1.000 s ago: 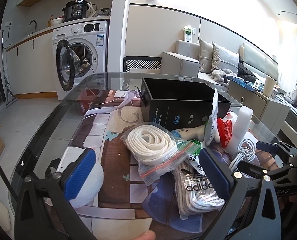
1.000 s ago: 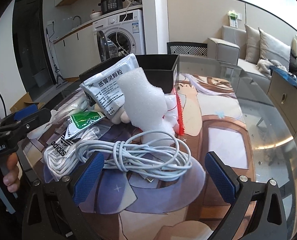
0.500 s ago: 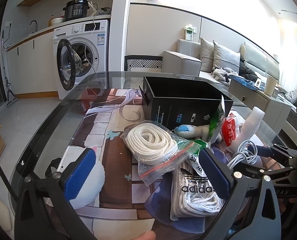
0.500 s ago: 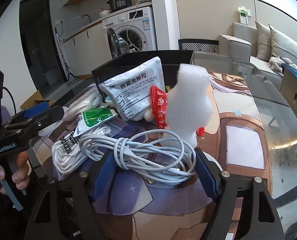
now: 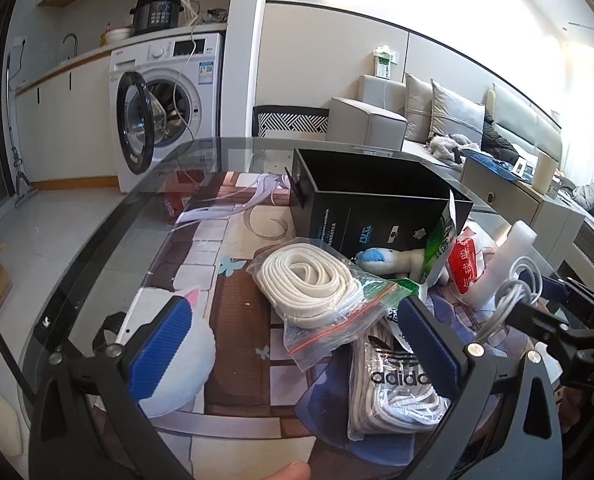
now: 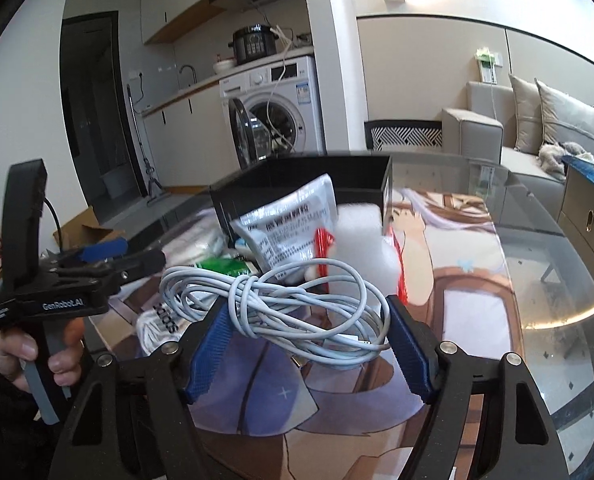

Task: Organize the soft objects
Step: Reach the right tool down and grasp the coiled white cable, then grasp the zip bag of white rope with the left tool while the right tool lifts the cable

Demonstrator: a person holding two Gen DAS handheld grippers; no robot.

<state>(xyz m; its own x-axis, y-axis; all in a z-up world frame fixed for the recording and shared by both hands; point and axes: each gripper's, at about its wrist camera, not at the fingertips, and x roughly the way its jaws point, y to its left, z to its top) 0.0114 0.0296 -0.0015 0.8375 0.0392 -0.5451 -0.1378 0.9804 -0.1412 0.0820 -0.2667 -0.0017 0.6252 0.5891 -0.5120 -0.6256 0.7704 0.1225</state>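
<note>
right gripper (image 6: 308, 340) has its blue pads against both sides of the coiled white cable bundle (image 6: 281, 304), which looks lifted just off the glass table (image 6: 557, 280) — pick step. left gripper (image 5: 293, 344) hangs spread wide, holding nothing, over the bagged white rope (image 5: 309, 280). next, probably: carry the cable far, into the open black box (image 6: 317, 176).

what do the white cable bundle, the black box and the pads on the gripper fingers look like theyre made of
White cable bundle: smooth rubbery plastic sheath, slight sheen, bends in loose loops.
Black box: probably printed cardboard, matte, with thin straight walls and a small flap.
Gripper finger pads: blue, finely ribbed, likely rubber or textured plastic, on black rigid arms.
</note>
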